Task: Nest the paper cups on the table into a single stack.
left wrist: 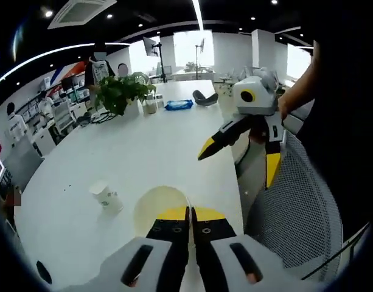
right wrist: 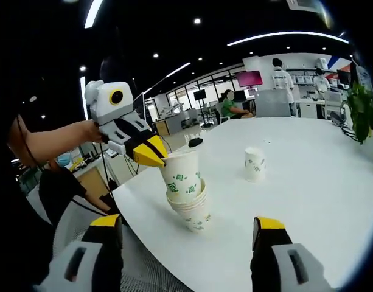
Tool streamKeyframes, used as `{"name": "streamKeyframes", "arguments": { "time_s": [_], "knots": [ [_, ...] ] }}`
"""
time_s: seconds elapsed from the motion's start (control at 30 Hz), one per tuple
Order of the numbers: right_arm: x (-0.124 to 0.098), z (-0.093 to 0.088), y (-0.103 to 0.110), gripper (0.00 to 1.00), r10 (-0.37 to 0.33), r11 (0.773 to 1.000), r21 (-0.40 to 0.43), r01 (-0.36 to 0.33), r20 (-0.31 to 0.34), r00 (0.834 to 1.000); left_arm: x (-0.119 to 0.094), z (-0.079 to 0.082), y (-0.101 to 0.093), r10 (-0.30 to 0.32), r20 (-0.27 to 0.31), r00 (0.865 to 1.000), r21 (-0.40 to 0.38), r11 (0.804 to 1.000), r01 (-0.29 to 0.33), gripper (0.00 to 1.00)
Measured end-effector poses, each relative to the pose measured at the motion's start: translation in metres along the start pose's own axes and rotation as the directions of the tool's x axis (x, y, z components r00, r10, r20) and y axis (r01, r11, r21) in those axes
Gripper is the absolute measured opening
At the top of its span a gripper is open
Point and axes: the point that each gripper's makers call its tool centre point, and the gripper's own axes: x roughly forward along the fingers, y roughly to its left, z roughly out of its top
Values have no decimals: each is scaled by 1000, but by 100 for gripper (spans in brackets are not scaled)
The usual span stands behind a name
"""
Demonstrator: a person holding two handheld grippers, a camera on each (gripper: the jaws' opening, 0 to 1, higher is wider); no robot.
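My left gripper point(left wrist: 190, 212) is shut on the rim of the top paper cup point(left wrist: 162, 205), whose open mouth lies just beyond its yellow tips. The right gripper view shows that cup point(right wrist: 181, 173) nested on a tilted stack of white cups with green print point(right wrist: 195, 213), near the white table's point(right wrist: 320, 201) near edge, with the left gripper point(right wrist: 151, 156) pinching the rim. A single cup point(right wrist: 254, 164) stands apart farther in on the table, the same lone cup point(left wrist: 107, 196) left of my left jaws. My right gripper point(right wrist: 186, 221) is open before the stack, holding nothing; it hangs as the right gripper point(left wrist: 237, 169) beyond the table edge.
A potted plant point(left wrist: 119, 91), a blue pack point(left wrist: 178, 104) and a dark object point(left wrist: 204, 97) sit at the table's far end. A grey mesh chair point(left wrist: 302, 207) stands beside the table edge. The person's arm point(right wrist: 52, 143) holds the left gripper. People stand in the office behind.
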Motion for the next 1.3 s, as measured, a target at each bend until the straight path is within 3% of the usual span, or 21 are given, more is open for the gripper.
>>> {"name": "streamKeyframes", "arguments": {
  "time_s": [0.47,1.3],
  "knots": [
    [0,-2,-1,87,-1,1000,0,1,-8,1000,22,-23,-4,-22,-83,996,12,1000,23,4],
    [1,-4,-1,86,-2,1000,2,2,-14,1000,31,-35,-14,-73,-84,994,-67,996,67,9]
  ]
}}
